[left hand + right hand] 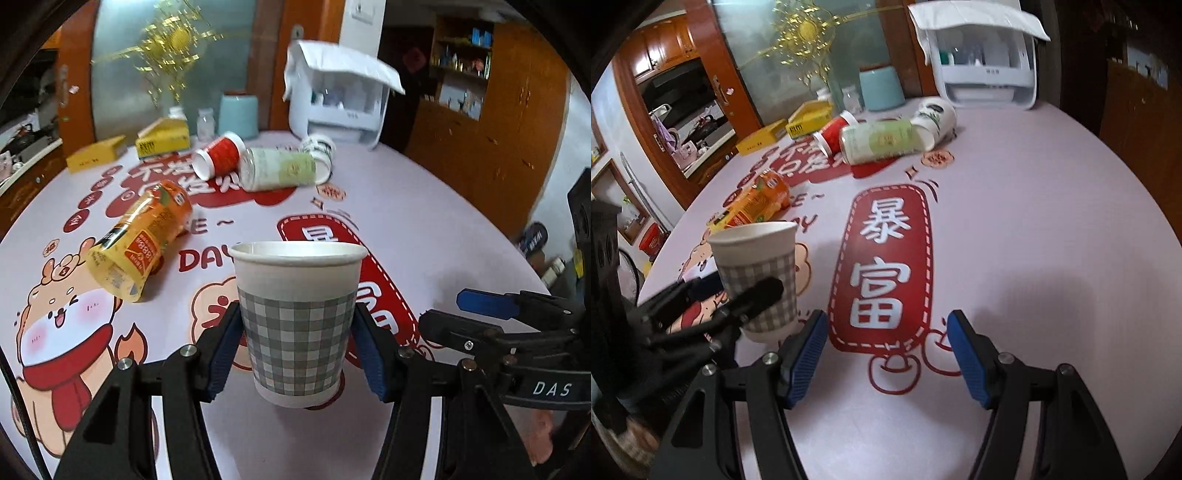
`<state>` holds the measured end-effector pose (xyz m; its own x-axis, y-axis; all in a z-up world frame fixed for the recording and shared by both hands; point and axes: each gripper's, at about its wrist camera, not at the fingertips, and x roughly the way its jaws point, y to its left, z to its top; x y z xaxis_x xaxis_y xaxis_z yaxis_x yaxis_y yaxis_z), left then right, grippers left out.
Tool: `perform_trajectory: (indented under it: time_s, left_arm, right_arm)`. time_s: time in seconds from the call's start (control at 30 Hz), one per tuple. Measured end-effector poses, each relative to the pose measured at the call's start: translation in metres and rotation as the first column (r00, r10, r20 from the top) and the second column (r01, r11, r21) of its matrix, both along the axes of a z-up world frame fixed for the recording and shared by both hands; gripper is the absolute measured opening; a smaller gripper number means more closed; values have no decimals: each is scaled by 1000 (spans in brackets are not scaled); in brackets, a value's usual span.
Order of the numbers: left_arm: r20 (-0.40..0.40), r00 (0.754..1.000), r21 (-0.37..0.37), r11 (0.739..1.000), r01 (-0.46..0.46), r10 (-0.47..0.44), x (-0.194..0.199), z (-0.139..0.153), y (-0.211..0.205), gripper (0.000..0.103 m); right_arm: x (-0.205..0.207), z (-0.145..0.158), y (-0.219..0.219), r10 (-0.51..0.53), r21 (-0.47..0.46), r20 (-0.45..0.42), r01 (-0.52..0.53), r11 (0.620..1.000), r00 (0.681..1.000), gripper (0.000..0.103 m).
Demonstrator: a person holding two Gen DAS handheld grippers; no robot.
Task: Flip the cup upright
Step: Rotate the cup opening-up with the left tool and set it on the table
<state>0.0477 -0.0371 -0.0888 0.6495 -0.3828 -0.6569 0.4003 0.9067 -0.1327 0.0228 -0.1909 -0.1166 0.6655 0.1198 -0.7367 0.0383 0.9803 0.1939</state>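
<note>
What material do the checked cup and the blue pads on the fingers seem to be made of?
The checked cup looks like matte paper: it has a rolled white rim, a printed grey check and no shine. The blue pads on the fingers look like rubber or soft plastic, matte, with fine ribs across the face; the exact material stays uncertain.

cup (297, 325) | white paper, grey check band | upright, mouth up | on tablecloth, btwn left jaws
</note>
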Motion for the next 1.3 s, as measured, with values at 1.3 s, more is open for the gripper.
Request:
perform_trajectory:
  time_s: [1.3]
  left_arm:
    - [-29,999,43,999,31,-29,-53,-10,6,82]
  right_arm:
    - [-38,-5,13,-34,-25,-7,34,999,999,67]
